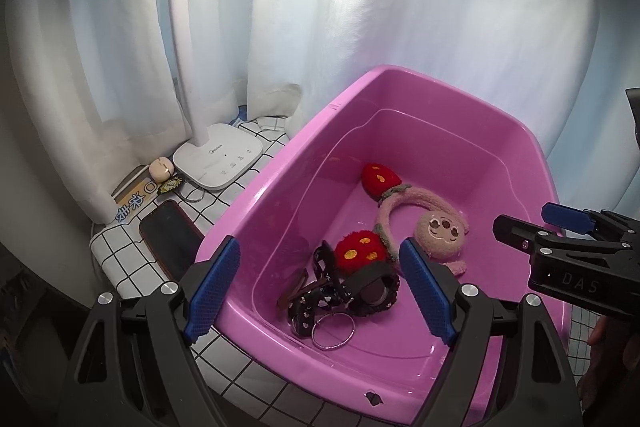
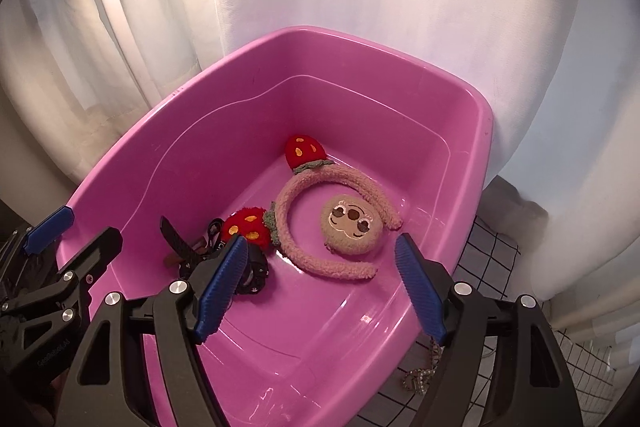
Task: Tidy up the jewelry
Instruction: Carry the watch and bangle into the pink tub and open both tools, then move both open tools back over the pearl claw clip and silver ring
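Note:
A pink plastic tub (image 1: 256,195) (image 2: 132,163) stands on the checked cloth. In it lie a fuzzy pink headband with red strawberries (image 1: 362,249) (image 2: 316,183), a round plush face (image 1: 440,229) (image 2: 350,223), a tangle of black straps and bracelets (image 1: 344,291) (image 2: 192,247) and a thin silver ring (image 1: 333,331). My left gripper (image 1: 320,291) is open and empty above the tub's near-left part. My right gripper (image 2: 320,291) is open and empty over the tub's near-right part. A beaded chain (image 2: 420,375) lies on the cloth outside the tub, by the right finger.
A white desk lamp (image 1: 218,163), a dark phone (image 1: 170,239), a small earbud case (image 1: 161,169) and a printed card (image 1: 134,201) sit left of the tub. White curtains hang close behind. The table's left edge (image 1: 96,267) drops off near the phone.

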Tool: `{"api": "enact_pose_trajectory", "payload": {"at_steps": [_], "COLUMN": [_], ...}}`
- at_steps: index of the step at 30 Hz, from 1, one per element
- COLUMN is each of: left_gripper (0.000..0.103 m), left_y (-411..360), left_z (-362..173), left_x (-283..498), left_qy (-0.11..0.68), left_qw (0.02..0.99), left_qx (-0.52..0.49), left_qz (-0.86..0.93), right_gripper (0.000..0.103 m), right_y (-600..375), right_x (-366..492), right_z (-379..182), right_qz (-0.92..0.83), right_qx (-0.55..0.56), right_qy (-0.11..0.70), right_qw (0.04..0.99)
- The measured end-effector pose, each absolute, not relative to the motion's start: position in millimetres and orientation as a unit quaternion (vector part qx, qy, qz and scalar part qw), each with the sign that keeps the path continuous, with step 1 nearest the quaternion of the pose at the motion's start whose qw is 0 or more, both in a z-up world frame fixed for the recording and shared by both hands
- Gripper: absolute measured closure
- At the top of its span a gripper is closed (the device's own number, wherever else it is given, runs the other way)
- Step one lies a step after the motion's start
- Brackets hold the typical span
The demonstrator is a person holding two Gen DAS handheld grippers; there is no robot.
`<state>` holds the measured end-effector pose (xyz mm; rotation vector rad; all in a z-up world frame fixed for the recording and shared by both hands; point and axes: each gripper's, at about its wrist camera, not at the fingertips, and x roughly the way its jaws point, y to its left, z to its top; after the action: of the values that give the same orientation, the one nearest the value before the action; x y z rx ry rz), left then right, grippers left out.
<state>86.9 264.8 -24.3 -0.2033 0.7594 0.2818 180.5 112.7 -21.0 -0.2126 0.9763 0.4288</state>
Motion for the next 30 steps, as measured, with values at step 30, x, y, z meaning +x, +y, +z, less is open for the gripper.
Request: {"api": "enact_pose_trajectory", "payload": {"at_steps": [30], "left_gripper": [0.006], "left_y": [178.7], "left_z": [21.1], "left_x": [19.2], "left_qy": [0.328], "left_qw": [0.934], "left_qx": [-0.101], "left_qz": [0.100], "right_gripper": [0.030], "right_y": [-18.5], "right_x": [71.6], "right_z": [30.6], "right_qz": [0.165], "right_qx": [-0.038], "right_qy": [0.389], "right_qw": [0.906]}}
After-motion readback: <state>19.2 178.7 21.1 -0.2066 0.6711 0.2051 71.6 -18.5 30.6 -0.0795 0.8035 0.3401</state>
